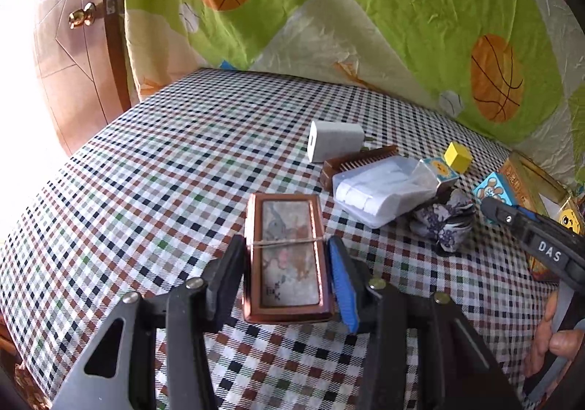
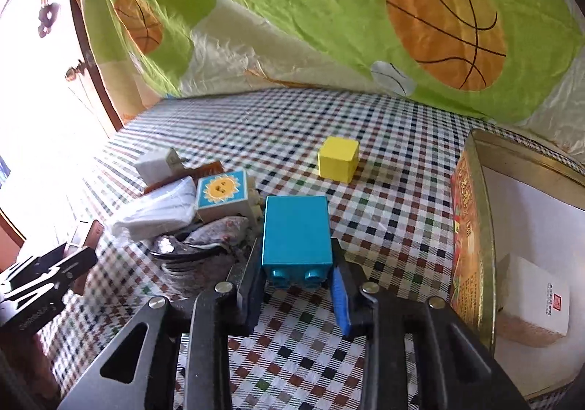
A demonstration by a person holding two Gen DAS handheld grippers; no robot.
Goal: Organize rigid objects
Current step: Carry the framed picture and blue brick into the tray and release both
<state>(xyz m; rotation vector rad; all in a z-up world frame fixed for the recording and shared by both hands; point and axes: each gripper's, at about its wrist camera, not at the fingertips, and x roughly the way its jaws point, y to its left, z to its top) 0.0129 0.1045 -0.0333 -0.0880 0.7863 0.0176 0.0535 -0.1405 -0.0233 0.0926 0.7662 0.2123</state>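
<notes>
My left gripper (image 1: 287,245) is shut on a small brown wooden box (image 1: 287,227) with a painted lid and a rubber band around it; both pads press on its long sides. In the right wrist view my right gripper (image 2: 297,258) is shut on a teal toy block (image 2: 296,231), studs facing the camera, just above the checked tablecloth (image 2: 384,220). A yellow cube (image 2: 338,158) sits beyond it. A block with a sun picture (image 2: 221,190) leans on a pile to the left. The right gripper (image 1: 491,209) also shows at the right edge of the left wrist view.
An open decorated tin (image 2: 473,227) stands at the right, with a white carton (image 2: 537,304) inside. The pile holds a white charger (image 1: 334,141), a brown comb (image 1: 360,159), a clear plastic case (image 1: 380,190) and patterned cloth (image 1: 444,223). A basketball-print sheet (image 1: 420,26) hangs behind the table.
</notes>
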